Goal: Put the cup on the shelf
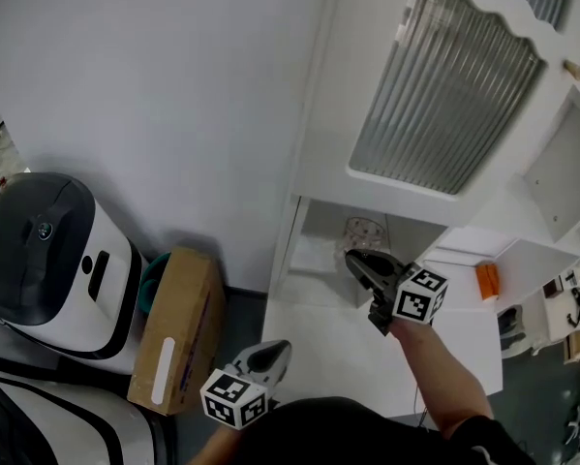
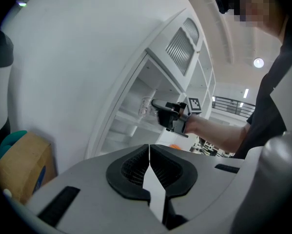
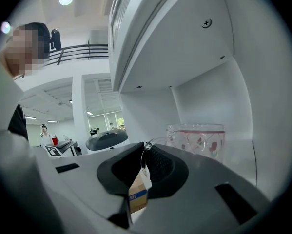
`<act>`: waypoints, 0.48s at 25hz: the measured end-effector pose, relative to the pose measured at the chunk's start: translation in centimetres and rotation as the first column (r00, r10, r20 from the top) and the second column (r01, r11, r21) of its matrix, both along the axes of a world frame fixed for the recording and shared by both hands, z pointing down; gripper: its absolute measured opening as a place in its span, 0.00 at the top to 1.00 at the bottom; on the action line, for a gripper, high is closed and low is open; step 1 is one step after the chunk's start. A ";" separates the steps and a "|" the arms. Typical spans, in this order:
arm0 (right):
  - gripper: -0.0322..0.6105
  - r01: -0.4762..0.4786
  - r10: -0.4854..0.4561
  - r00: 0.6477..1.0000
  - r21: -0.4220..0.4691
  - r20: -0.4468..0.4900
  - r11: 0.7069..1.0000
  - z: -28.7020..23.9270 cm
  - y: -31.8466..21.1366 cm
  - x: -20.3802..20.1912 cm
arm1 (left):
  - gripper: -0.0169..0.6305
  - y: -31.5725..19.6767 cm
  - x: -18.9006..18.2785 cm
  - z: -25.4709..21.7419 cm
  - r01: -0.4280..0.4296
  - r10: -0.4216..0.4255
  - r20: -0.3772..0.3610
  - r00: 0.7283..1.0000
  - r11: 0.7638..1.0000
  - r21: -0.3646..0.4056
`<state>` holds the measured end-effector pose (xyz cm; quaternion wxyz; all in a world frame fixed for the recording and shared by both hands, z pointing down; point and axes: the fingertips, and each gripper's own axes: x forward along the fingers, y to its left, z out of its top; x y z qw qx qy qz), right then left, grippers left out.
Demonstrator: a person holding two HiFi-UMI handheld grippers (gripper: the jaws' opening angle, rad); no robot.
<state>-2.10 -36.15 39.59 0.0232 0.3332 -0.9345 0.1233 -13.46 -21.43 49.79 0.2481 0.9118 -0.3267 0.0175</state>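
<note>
The cup (image 1: 364, 232) is clear glass with small red and green prints, and it sits inside the lower opening of the white shelf unit (image 1: 314, 260). My right gripper (image 1: 352, 257) reaches into that opening. In the right gripper view the jaws are shut on the cup's thin glass handle at the right gripper (image 3: 145, 147), with the cup (image 3: 197, 138) just beyond them. The left gripper view shows the cup (image 2: 145, 106) at the tip of the right gripper. My left gripper (image 1: 275, 349) hangs low in front of the unit, and the left gripper (image 2: 149, 147) is shut and empty.
A ribbed glass door (image 1: 444, 85) stands open above the opening. A cardboard box (image 1: 178, 327) leans against the wall to the left, beside a white and black machine (image 1: 52, 260). An orange object (image 1: 488, 279) lies on the shelf at the right.
</note>
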 end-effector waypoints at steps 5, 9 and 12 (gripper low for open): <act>0.91 -0.016 0.016 1.000 -0.009 -0.004 1.000 0.3 -1.3 0.7 | 0.95 -0.3 0.9 -0.2 -0.004 0.004 -0.007 1.000 1.000 0.002; 0.91 -0.048 0.048 0.999 -0.037 0.005 0.998 0.6 -2.6 1.2 | 0.95 -0.6 0.7 -0.1 0.009 -0.009 -0.001 1.000 1.000 -0.004; 0.91 -0.055 0.055 0.998 -0.045 -0.003 0.997 0.9 -3.4 1.2 | 0.95 -0.8 0.4 0.1 0.019 -0.019 0.003 1.000 1.000 -0.013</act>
